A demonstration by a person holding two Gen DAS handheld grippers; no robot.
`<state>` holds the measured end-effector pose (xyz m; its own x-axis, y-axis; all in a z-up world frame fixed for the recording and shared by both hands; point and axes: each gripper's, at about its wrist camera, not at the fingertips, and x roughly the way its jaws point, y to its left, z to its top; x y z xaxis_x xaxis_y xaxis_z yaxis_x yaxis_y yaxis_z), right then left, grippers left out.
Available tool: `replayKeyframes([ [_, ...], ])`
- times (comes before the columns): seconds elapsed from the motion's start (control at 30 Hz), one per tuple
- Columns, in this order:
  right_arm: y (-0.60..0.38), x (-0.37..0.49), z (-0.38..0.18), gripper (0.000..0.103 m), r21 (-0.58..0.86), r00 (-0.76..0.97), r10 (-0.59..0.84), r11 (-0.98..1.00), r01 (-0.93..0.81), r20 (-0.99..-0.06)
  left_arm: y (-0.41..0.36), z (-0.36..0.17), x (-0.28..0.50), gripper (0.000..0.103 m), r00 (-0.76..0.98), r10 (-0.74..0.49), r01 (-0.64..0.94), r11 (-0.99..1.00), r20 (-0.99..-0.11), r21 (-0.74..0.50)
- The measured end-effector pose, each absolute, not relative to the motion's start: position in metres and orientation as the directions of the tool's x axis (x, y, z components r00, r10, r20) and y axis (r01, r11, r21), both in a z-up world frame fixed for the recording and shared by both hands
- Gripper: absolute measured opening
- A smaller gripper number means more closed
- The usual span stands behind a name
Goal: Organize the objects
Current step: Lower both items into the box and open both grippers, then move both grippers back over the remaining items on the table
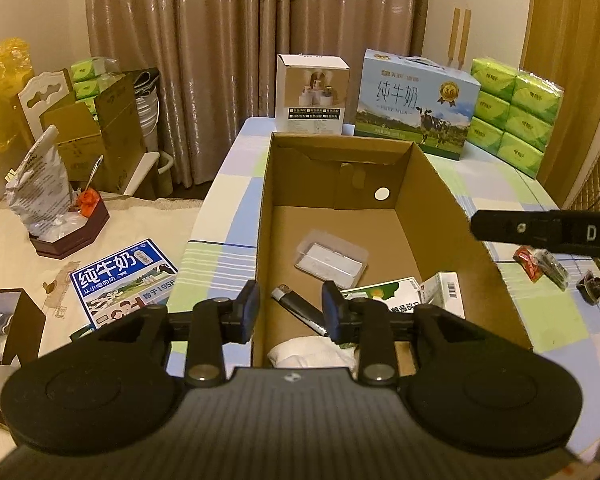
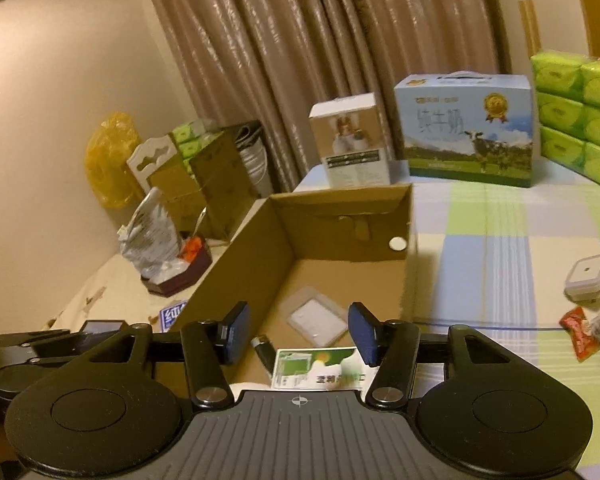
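Cardboard box (image 1: 452, 216) sits open on the checked tablecloth (image 1: 560, 320), use it as landmark. Inside the box: clear plastic case (image 1: 332, 258) mid floor, black lighter (image 1: 298, 308) toward the near end, green-white carton (image 1: 384, 294) and a white pack (image 1: 444, 288) in the near right corner, white cloth (image 1: 312, 354) at the near wall. Left gripper (image 1: 290, 312) hovers over the near left wall of the box, jaws parted a little, nothing between the pads, lighter shows below through the gap. Right gripper (image 2: 296, 332) also over the near end of the box, jaws clearly apart, holding nothing, the carton lies just under it. Still outside, right of the box on the cloth: red snack packet (image 2: 578, 336), a dark wrapped packet (image 1: 554, 268), a small dark lump (image 1: 592, 286) and a small lidded white container (image 2: 586, 276). Behind the box: 2 printed boxes, milk carrier (image 1: 416, 104) and 1 stack of green tissue packs (image 1: 516, 108). Judging handling: the snack packet looks light, crinkly, probably slippery, so pinch it flat across the middle or at a sealed edge. The container looks stiff and smooth, grip across its 2 short sides, not the lid. The cloth is soft and will bunch. The lighter is small and hard, take it across the body.
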<state>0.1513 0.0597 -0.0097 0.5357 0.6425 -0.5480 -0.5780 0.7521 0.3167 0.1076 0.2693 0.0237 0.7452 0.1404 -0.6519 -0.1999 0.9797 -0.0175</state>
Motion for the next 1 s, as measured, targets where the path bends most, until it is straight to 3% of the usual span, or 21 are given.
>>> replayKeyframes([
  [0.23,0.025,0.134,-0.004,0.055,0.325,0.564,0.611,0.784,-0.529,-0.555,0.258,0.027,0.095,0.031,0.752,0.127,-0.197,0.98,-0.647,-0.037],
  [0.6,-0.032,0.088,0.002,0.081,0.273,0.606,0.549,0.828,-0.49,-0.576,0.223,0.034,0.067,0.043,0.749,0.092,-0.185,0.98,-0.656,-0.074],
  [1.0,-0.097,0.066,0.022,0.099,0.24,0.671,0.484,0.871,-0.428,-0.562,0.171,0.048,0.047,0.074,0.763,0.041,-0.114,0.991,-0.645,-0.073],
])
